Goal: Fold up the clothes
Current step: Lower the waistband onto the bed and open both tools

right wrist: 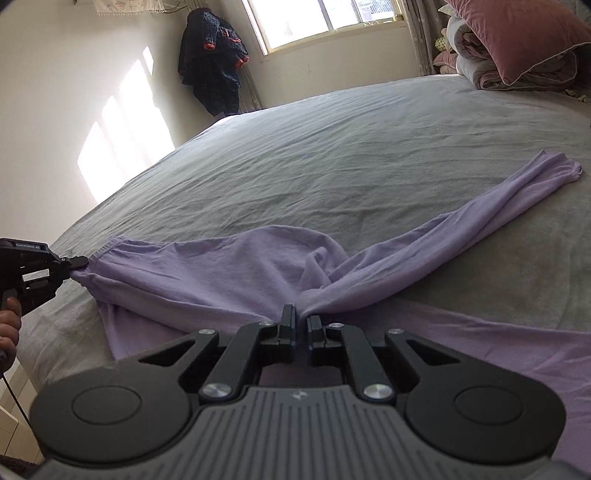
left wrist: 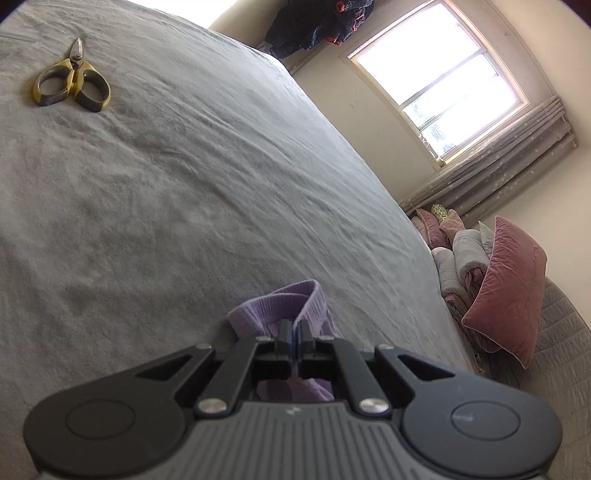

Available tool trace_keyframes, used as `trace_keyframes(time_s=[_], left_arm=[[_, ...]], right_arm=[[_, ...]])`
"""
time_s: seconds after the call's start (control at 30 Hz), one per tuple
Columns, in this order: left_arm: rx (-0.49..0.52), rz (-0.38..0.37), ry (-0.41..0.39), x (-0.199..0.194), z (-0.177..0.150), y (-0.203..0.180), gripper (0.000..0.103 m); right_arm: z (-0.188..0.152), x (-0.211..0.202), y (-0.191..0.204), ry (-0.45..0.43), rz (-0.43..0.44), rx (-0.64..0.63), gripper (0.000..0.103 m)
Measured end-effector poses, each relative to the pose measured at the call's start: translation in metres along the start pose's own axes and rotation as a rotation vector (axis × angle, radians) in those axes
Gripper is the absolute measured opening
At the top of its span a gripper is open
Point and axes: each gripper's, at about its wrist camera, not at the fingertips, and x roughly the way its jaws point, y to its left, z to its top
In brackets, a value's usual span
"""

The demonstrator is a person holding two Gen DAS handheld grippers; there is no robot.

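A lilac long-sleeved garment [right wrist: 221,266] lies spread on the grey bed sheet [right wrist: 332,147]. One sleeve [right wrist: 480,206] stretches away to the right. My right gripper [right wrist: 301,314] is shut on a bunch of fabric where that sleeve meets the body. In the right wrist view my left gripper [right wrist: 79,263] pinches the ribbed edge at the garment's far left, near the bed's edge, with a hand [right wrist: 9,325] behind it. In the left wrist view the left gripper [left wrist: 294,325] is shut on the same ribbed band [left wrist: 273,302], which loops up just past the fingertips.
Yellow-handled scissors [left wrist: 72,79] lie on the sheet, far left in the left wrist view. A pink pillow [left wrist: 506,280] and rolled bedding [left wrist: 461,258] are stacked at the head of the bed. Dark clothes [right wrist: 212,59] hang in the corner beside the window [right wrist: 321,18].
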Motion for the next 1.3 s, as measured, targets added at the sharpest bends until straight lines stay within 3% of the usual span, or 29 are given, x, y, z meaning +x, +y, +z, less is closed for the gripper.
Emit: trace_keyframes(time_s=[0.1,0.17,0.2,0.27,0.43,0.5,0.6,0.63,0.67,0.77,0.97,1.1,1.2,1.3], left_arm=[[0.003,0.028,0.015,-0.01,-0.004,0.009,0.003],[-0.012,0.062,0.026,-0.014,-0.006,0.017,0.007],[-0.026,0.078,0.034,-0.016,-0.007,0.023,0.011],[-0.072,0.069,0.054,-0.02,-0.011,0.033,0.039],[-0.096,-0.018,0.12,-0.017,-0.024,0.032,0.044],[-0.089,-0.024,0.136,-0.012,-0.03,0.026,0.043],[-0.073,0.039,0.111,-0.006,-0.035,0.015,0.033],[-0.072,0.054,0.103,-0.005,-0.034,0.012,0.012],[-0.071,0.067,0.094,-0.005,-0.034,0.01,0.006],[-0.067,0.045,0.06,-0.008,-0.029,0.0,0.006],[-0.027,-0.091,-0.004,-0.012,-0.011,-0.022,0.006],[0.06,-0.077,0.012,-0.009,-0.016,-0.034,0.006],[0.155,-0.071,0.022,-0.006,-0.025,-0.043,0.006],[0.249,-0.083,0.035,-0.002,-0.036,-0.053,0.006]], right_arm=[[0.001,-0.003,0.004,0.004,0.002,-0.03,0.019],[0.002,-0.008,0.008,-0.016,0.001,-0.064,0.048],[0.002,-0.01,0.01,-0.027,0.003,-0.083,0.052],[0.0,-0.013,0.017,-0.04,0.002,-0.135,0.053],[-0.007,-0.012,0.039,-0.058,0.014,-0.298,0.053],[-0.009,-0.009,0.048,-0.058,0.027,-0.355,0.053],[-0.011,-0.002,0.062,-0.049,0.063,-0.393,0.053],[-0.011,0.0,0.066,-0.045,0.075,-0.403,0.053],[-0.012,0.001,0.071,-0.043,0.09,-0.413,0.053],[-0.012,0.007,0.088,-0.039,0.136,-0.469,0.053],[-0.002,0.025,0.116,-0.034,0.197,-0.597,0.053],[0.035,0.043,0.124,-0.03,0.276,-0.597,0.053],[0.067,0.067,0.132,0.033,0.359,-0.559,0.053],[0.101,0.099,0.149,0.167,0.424,-0.496,0.053]])
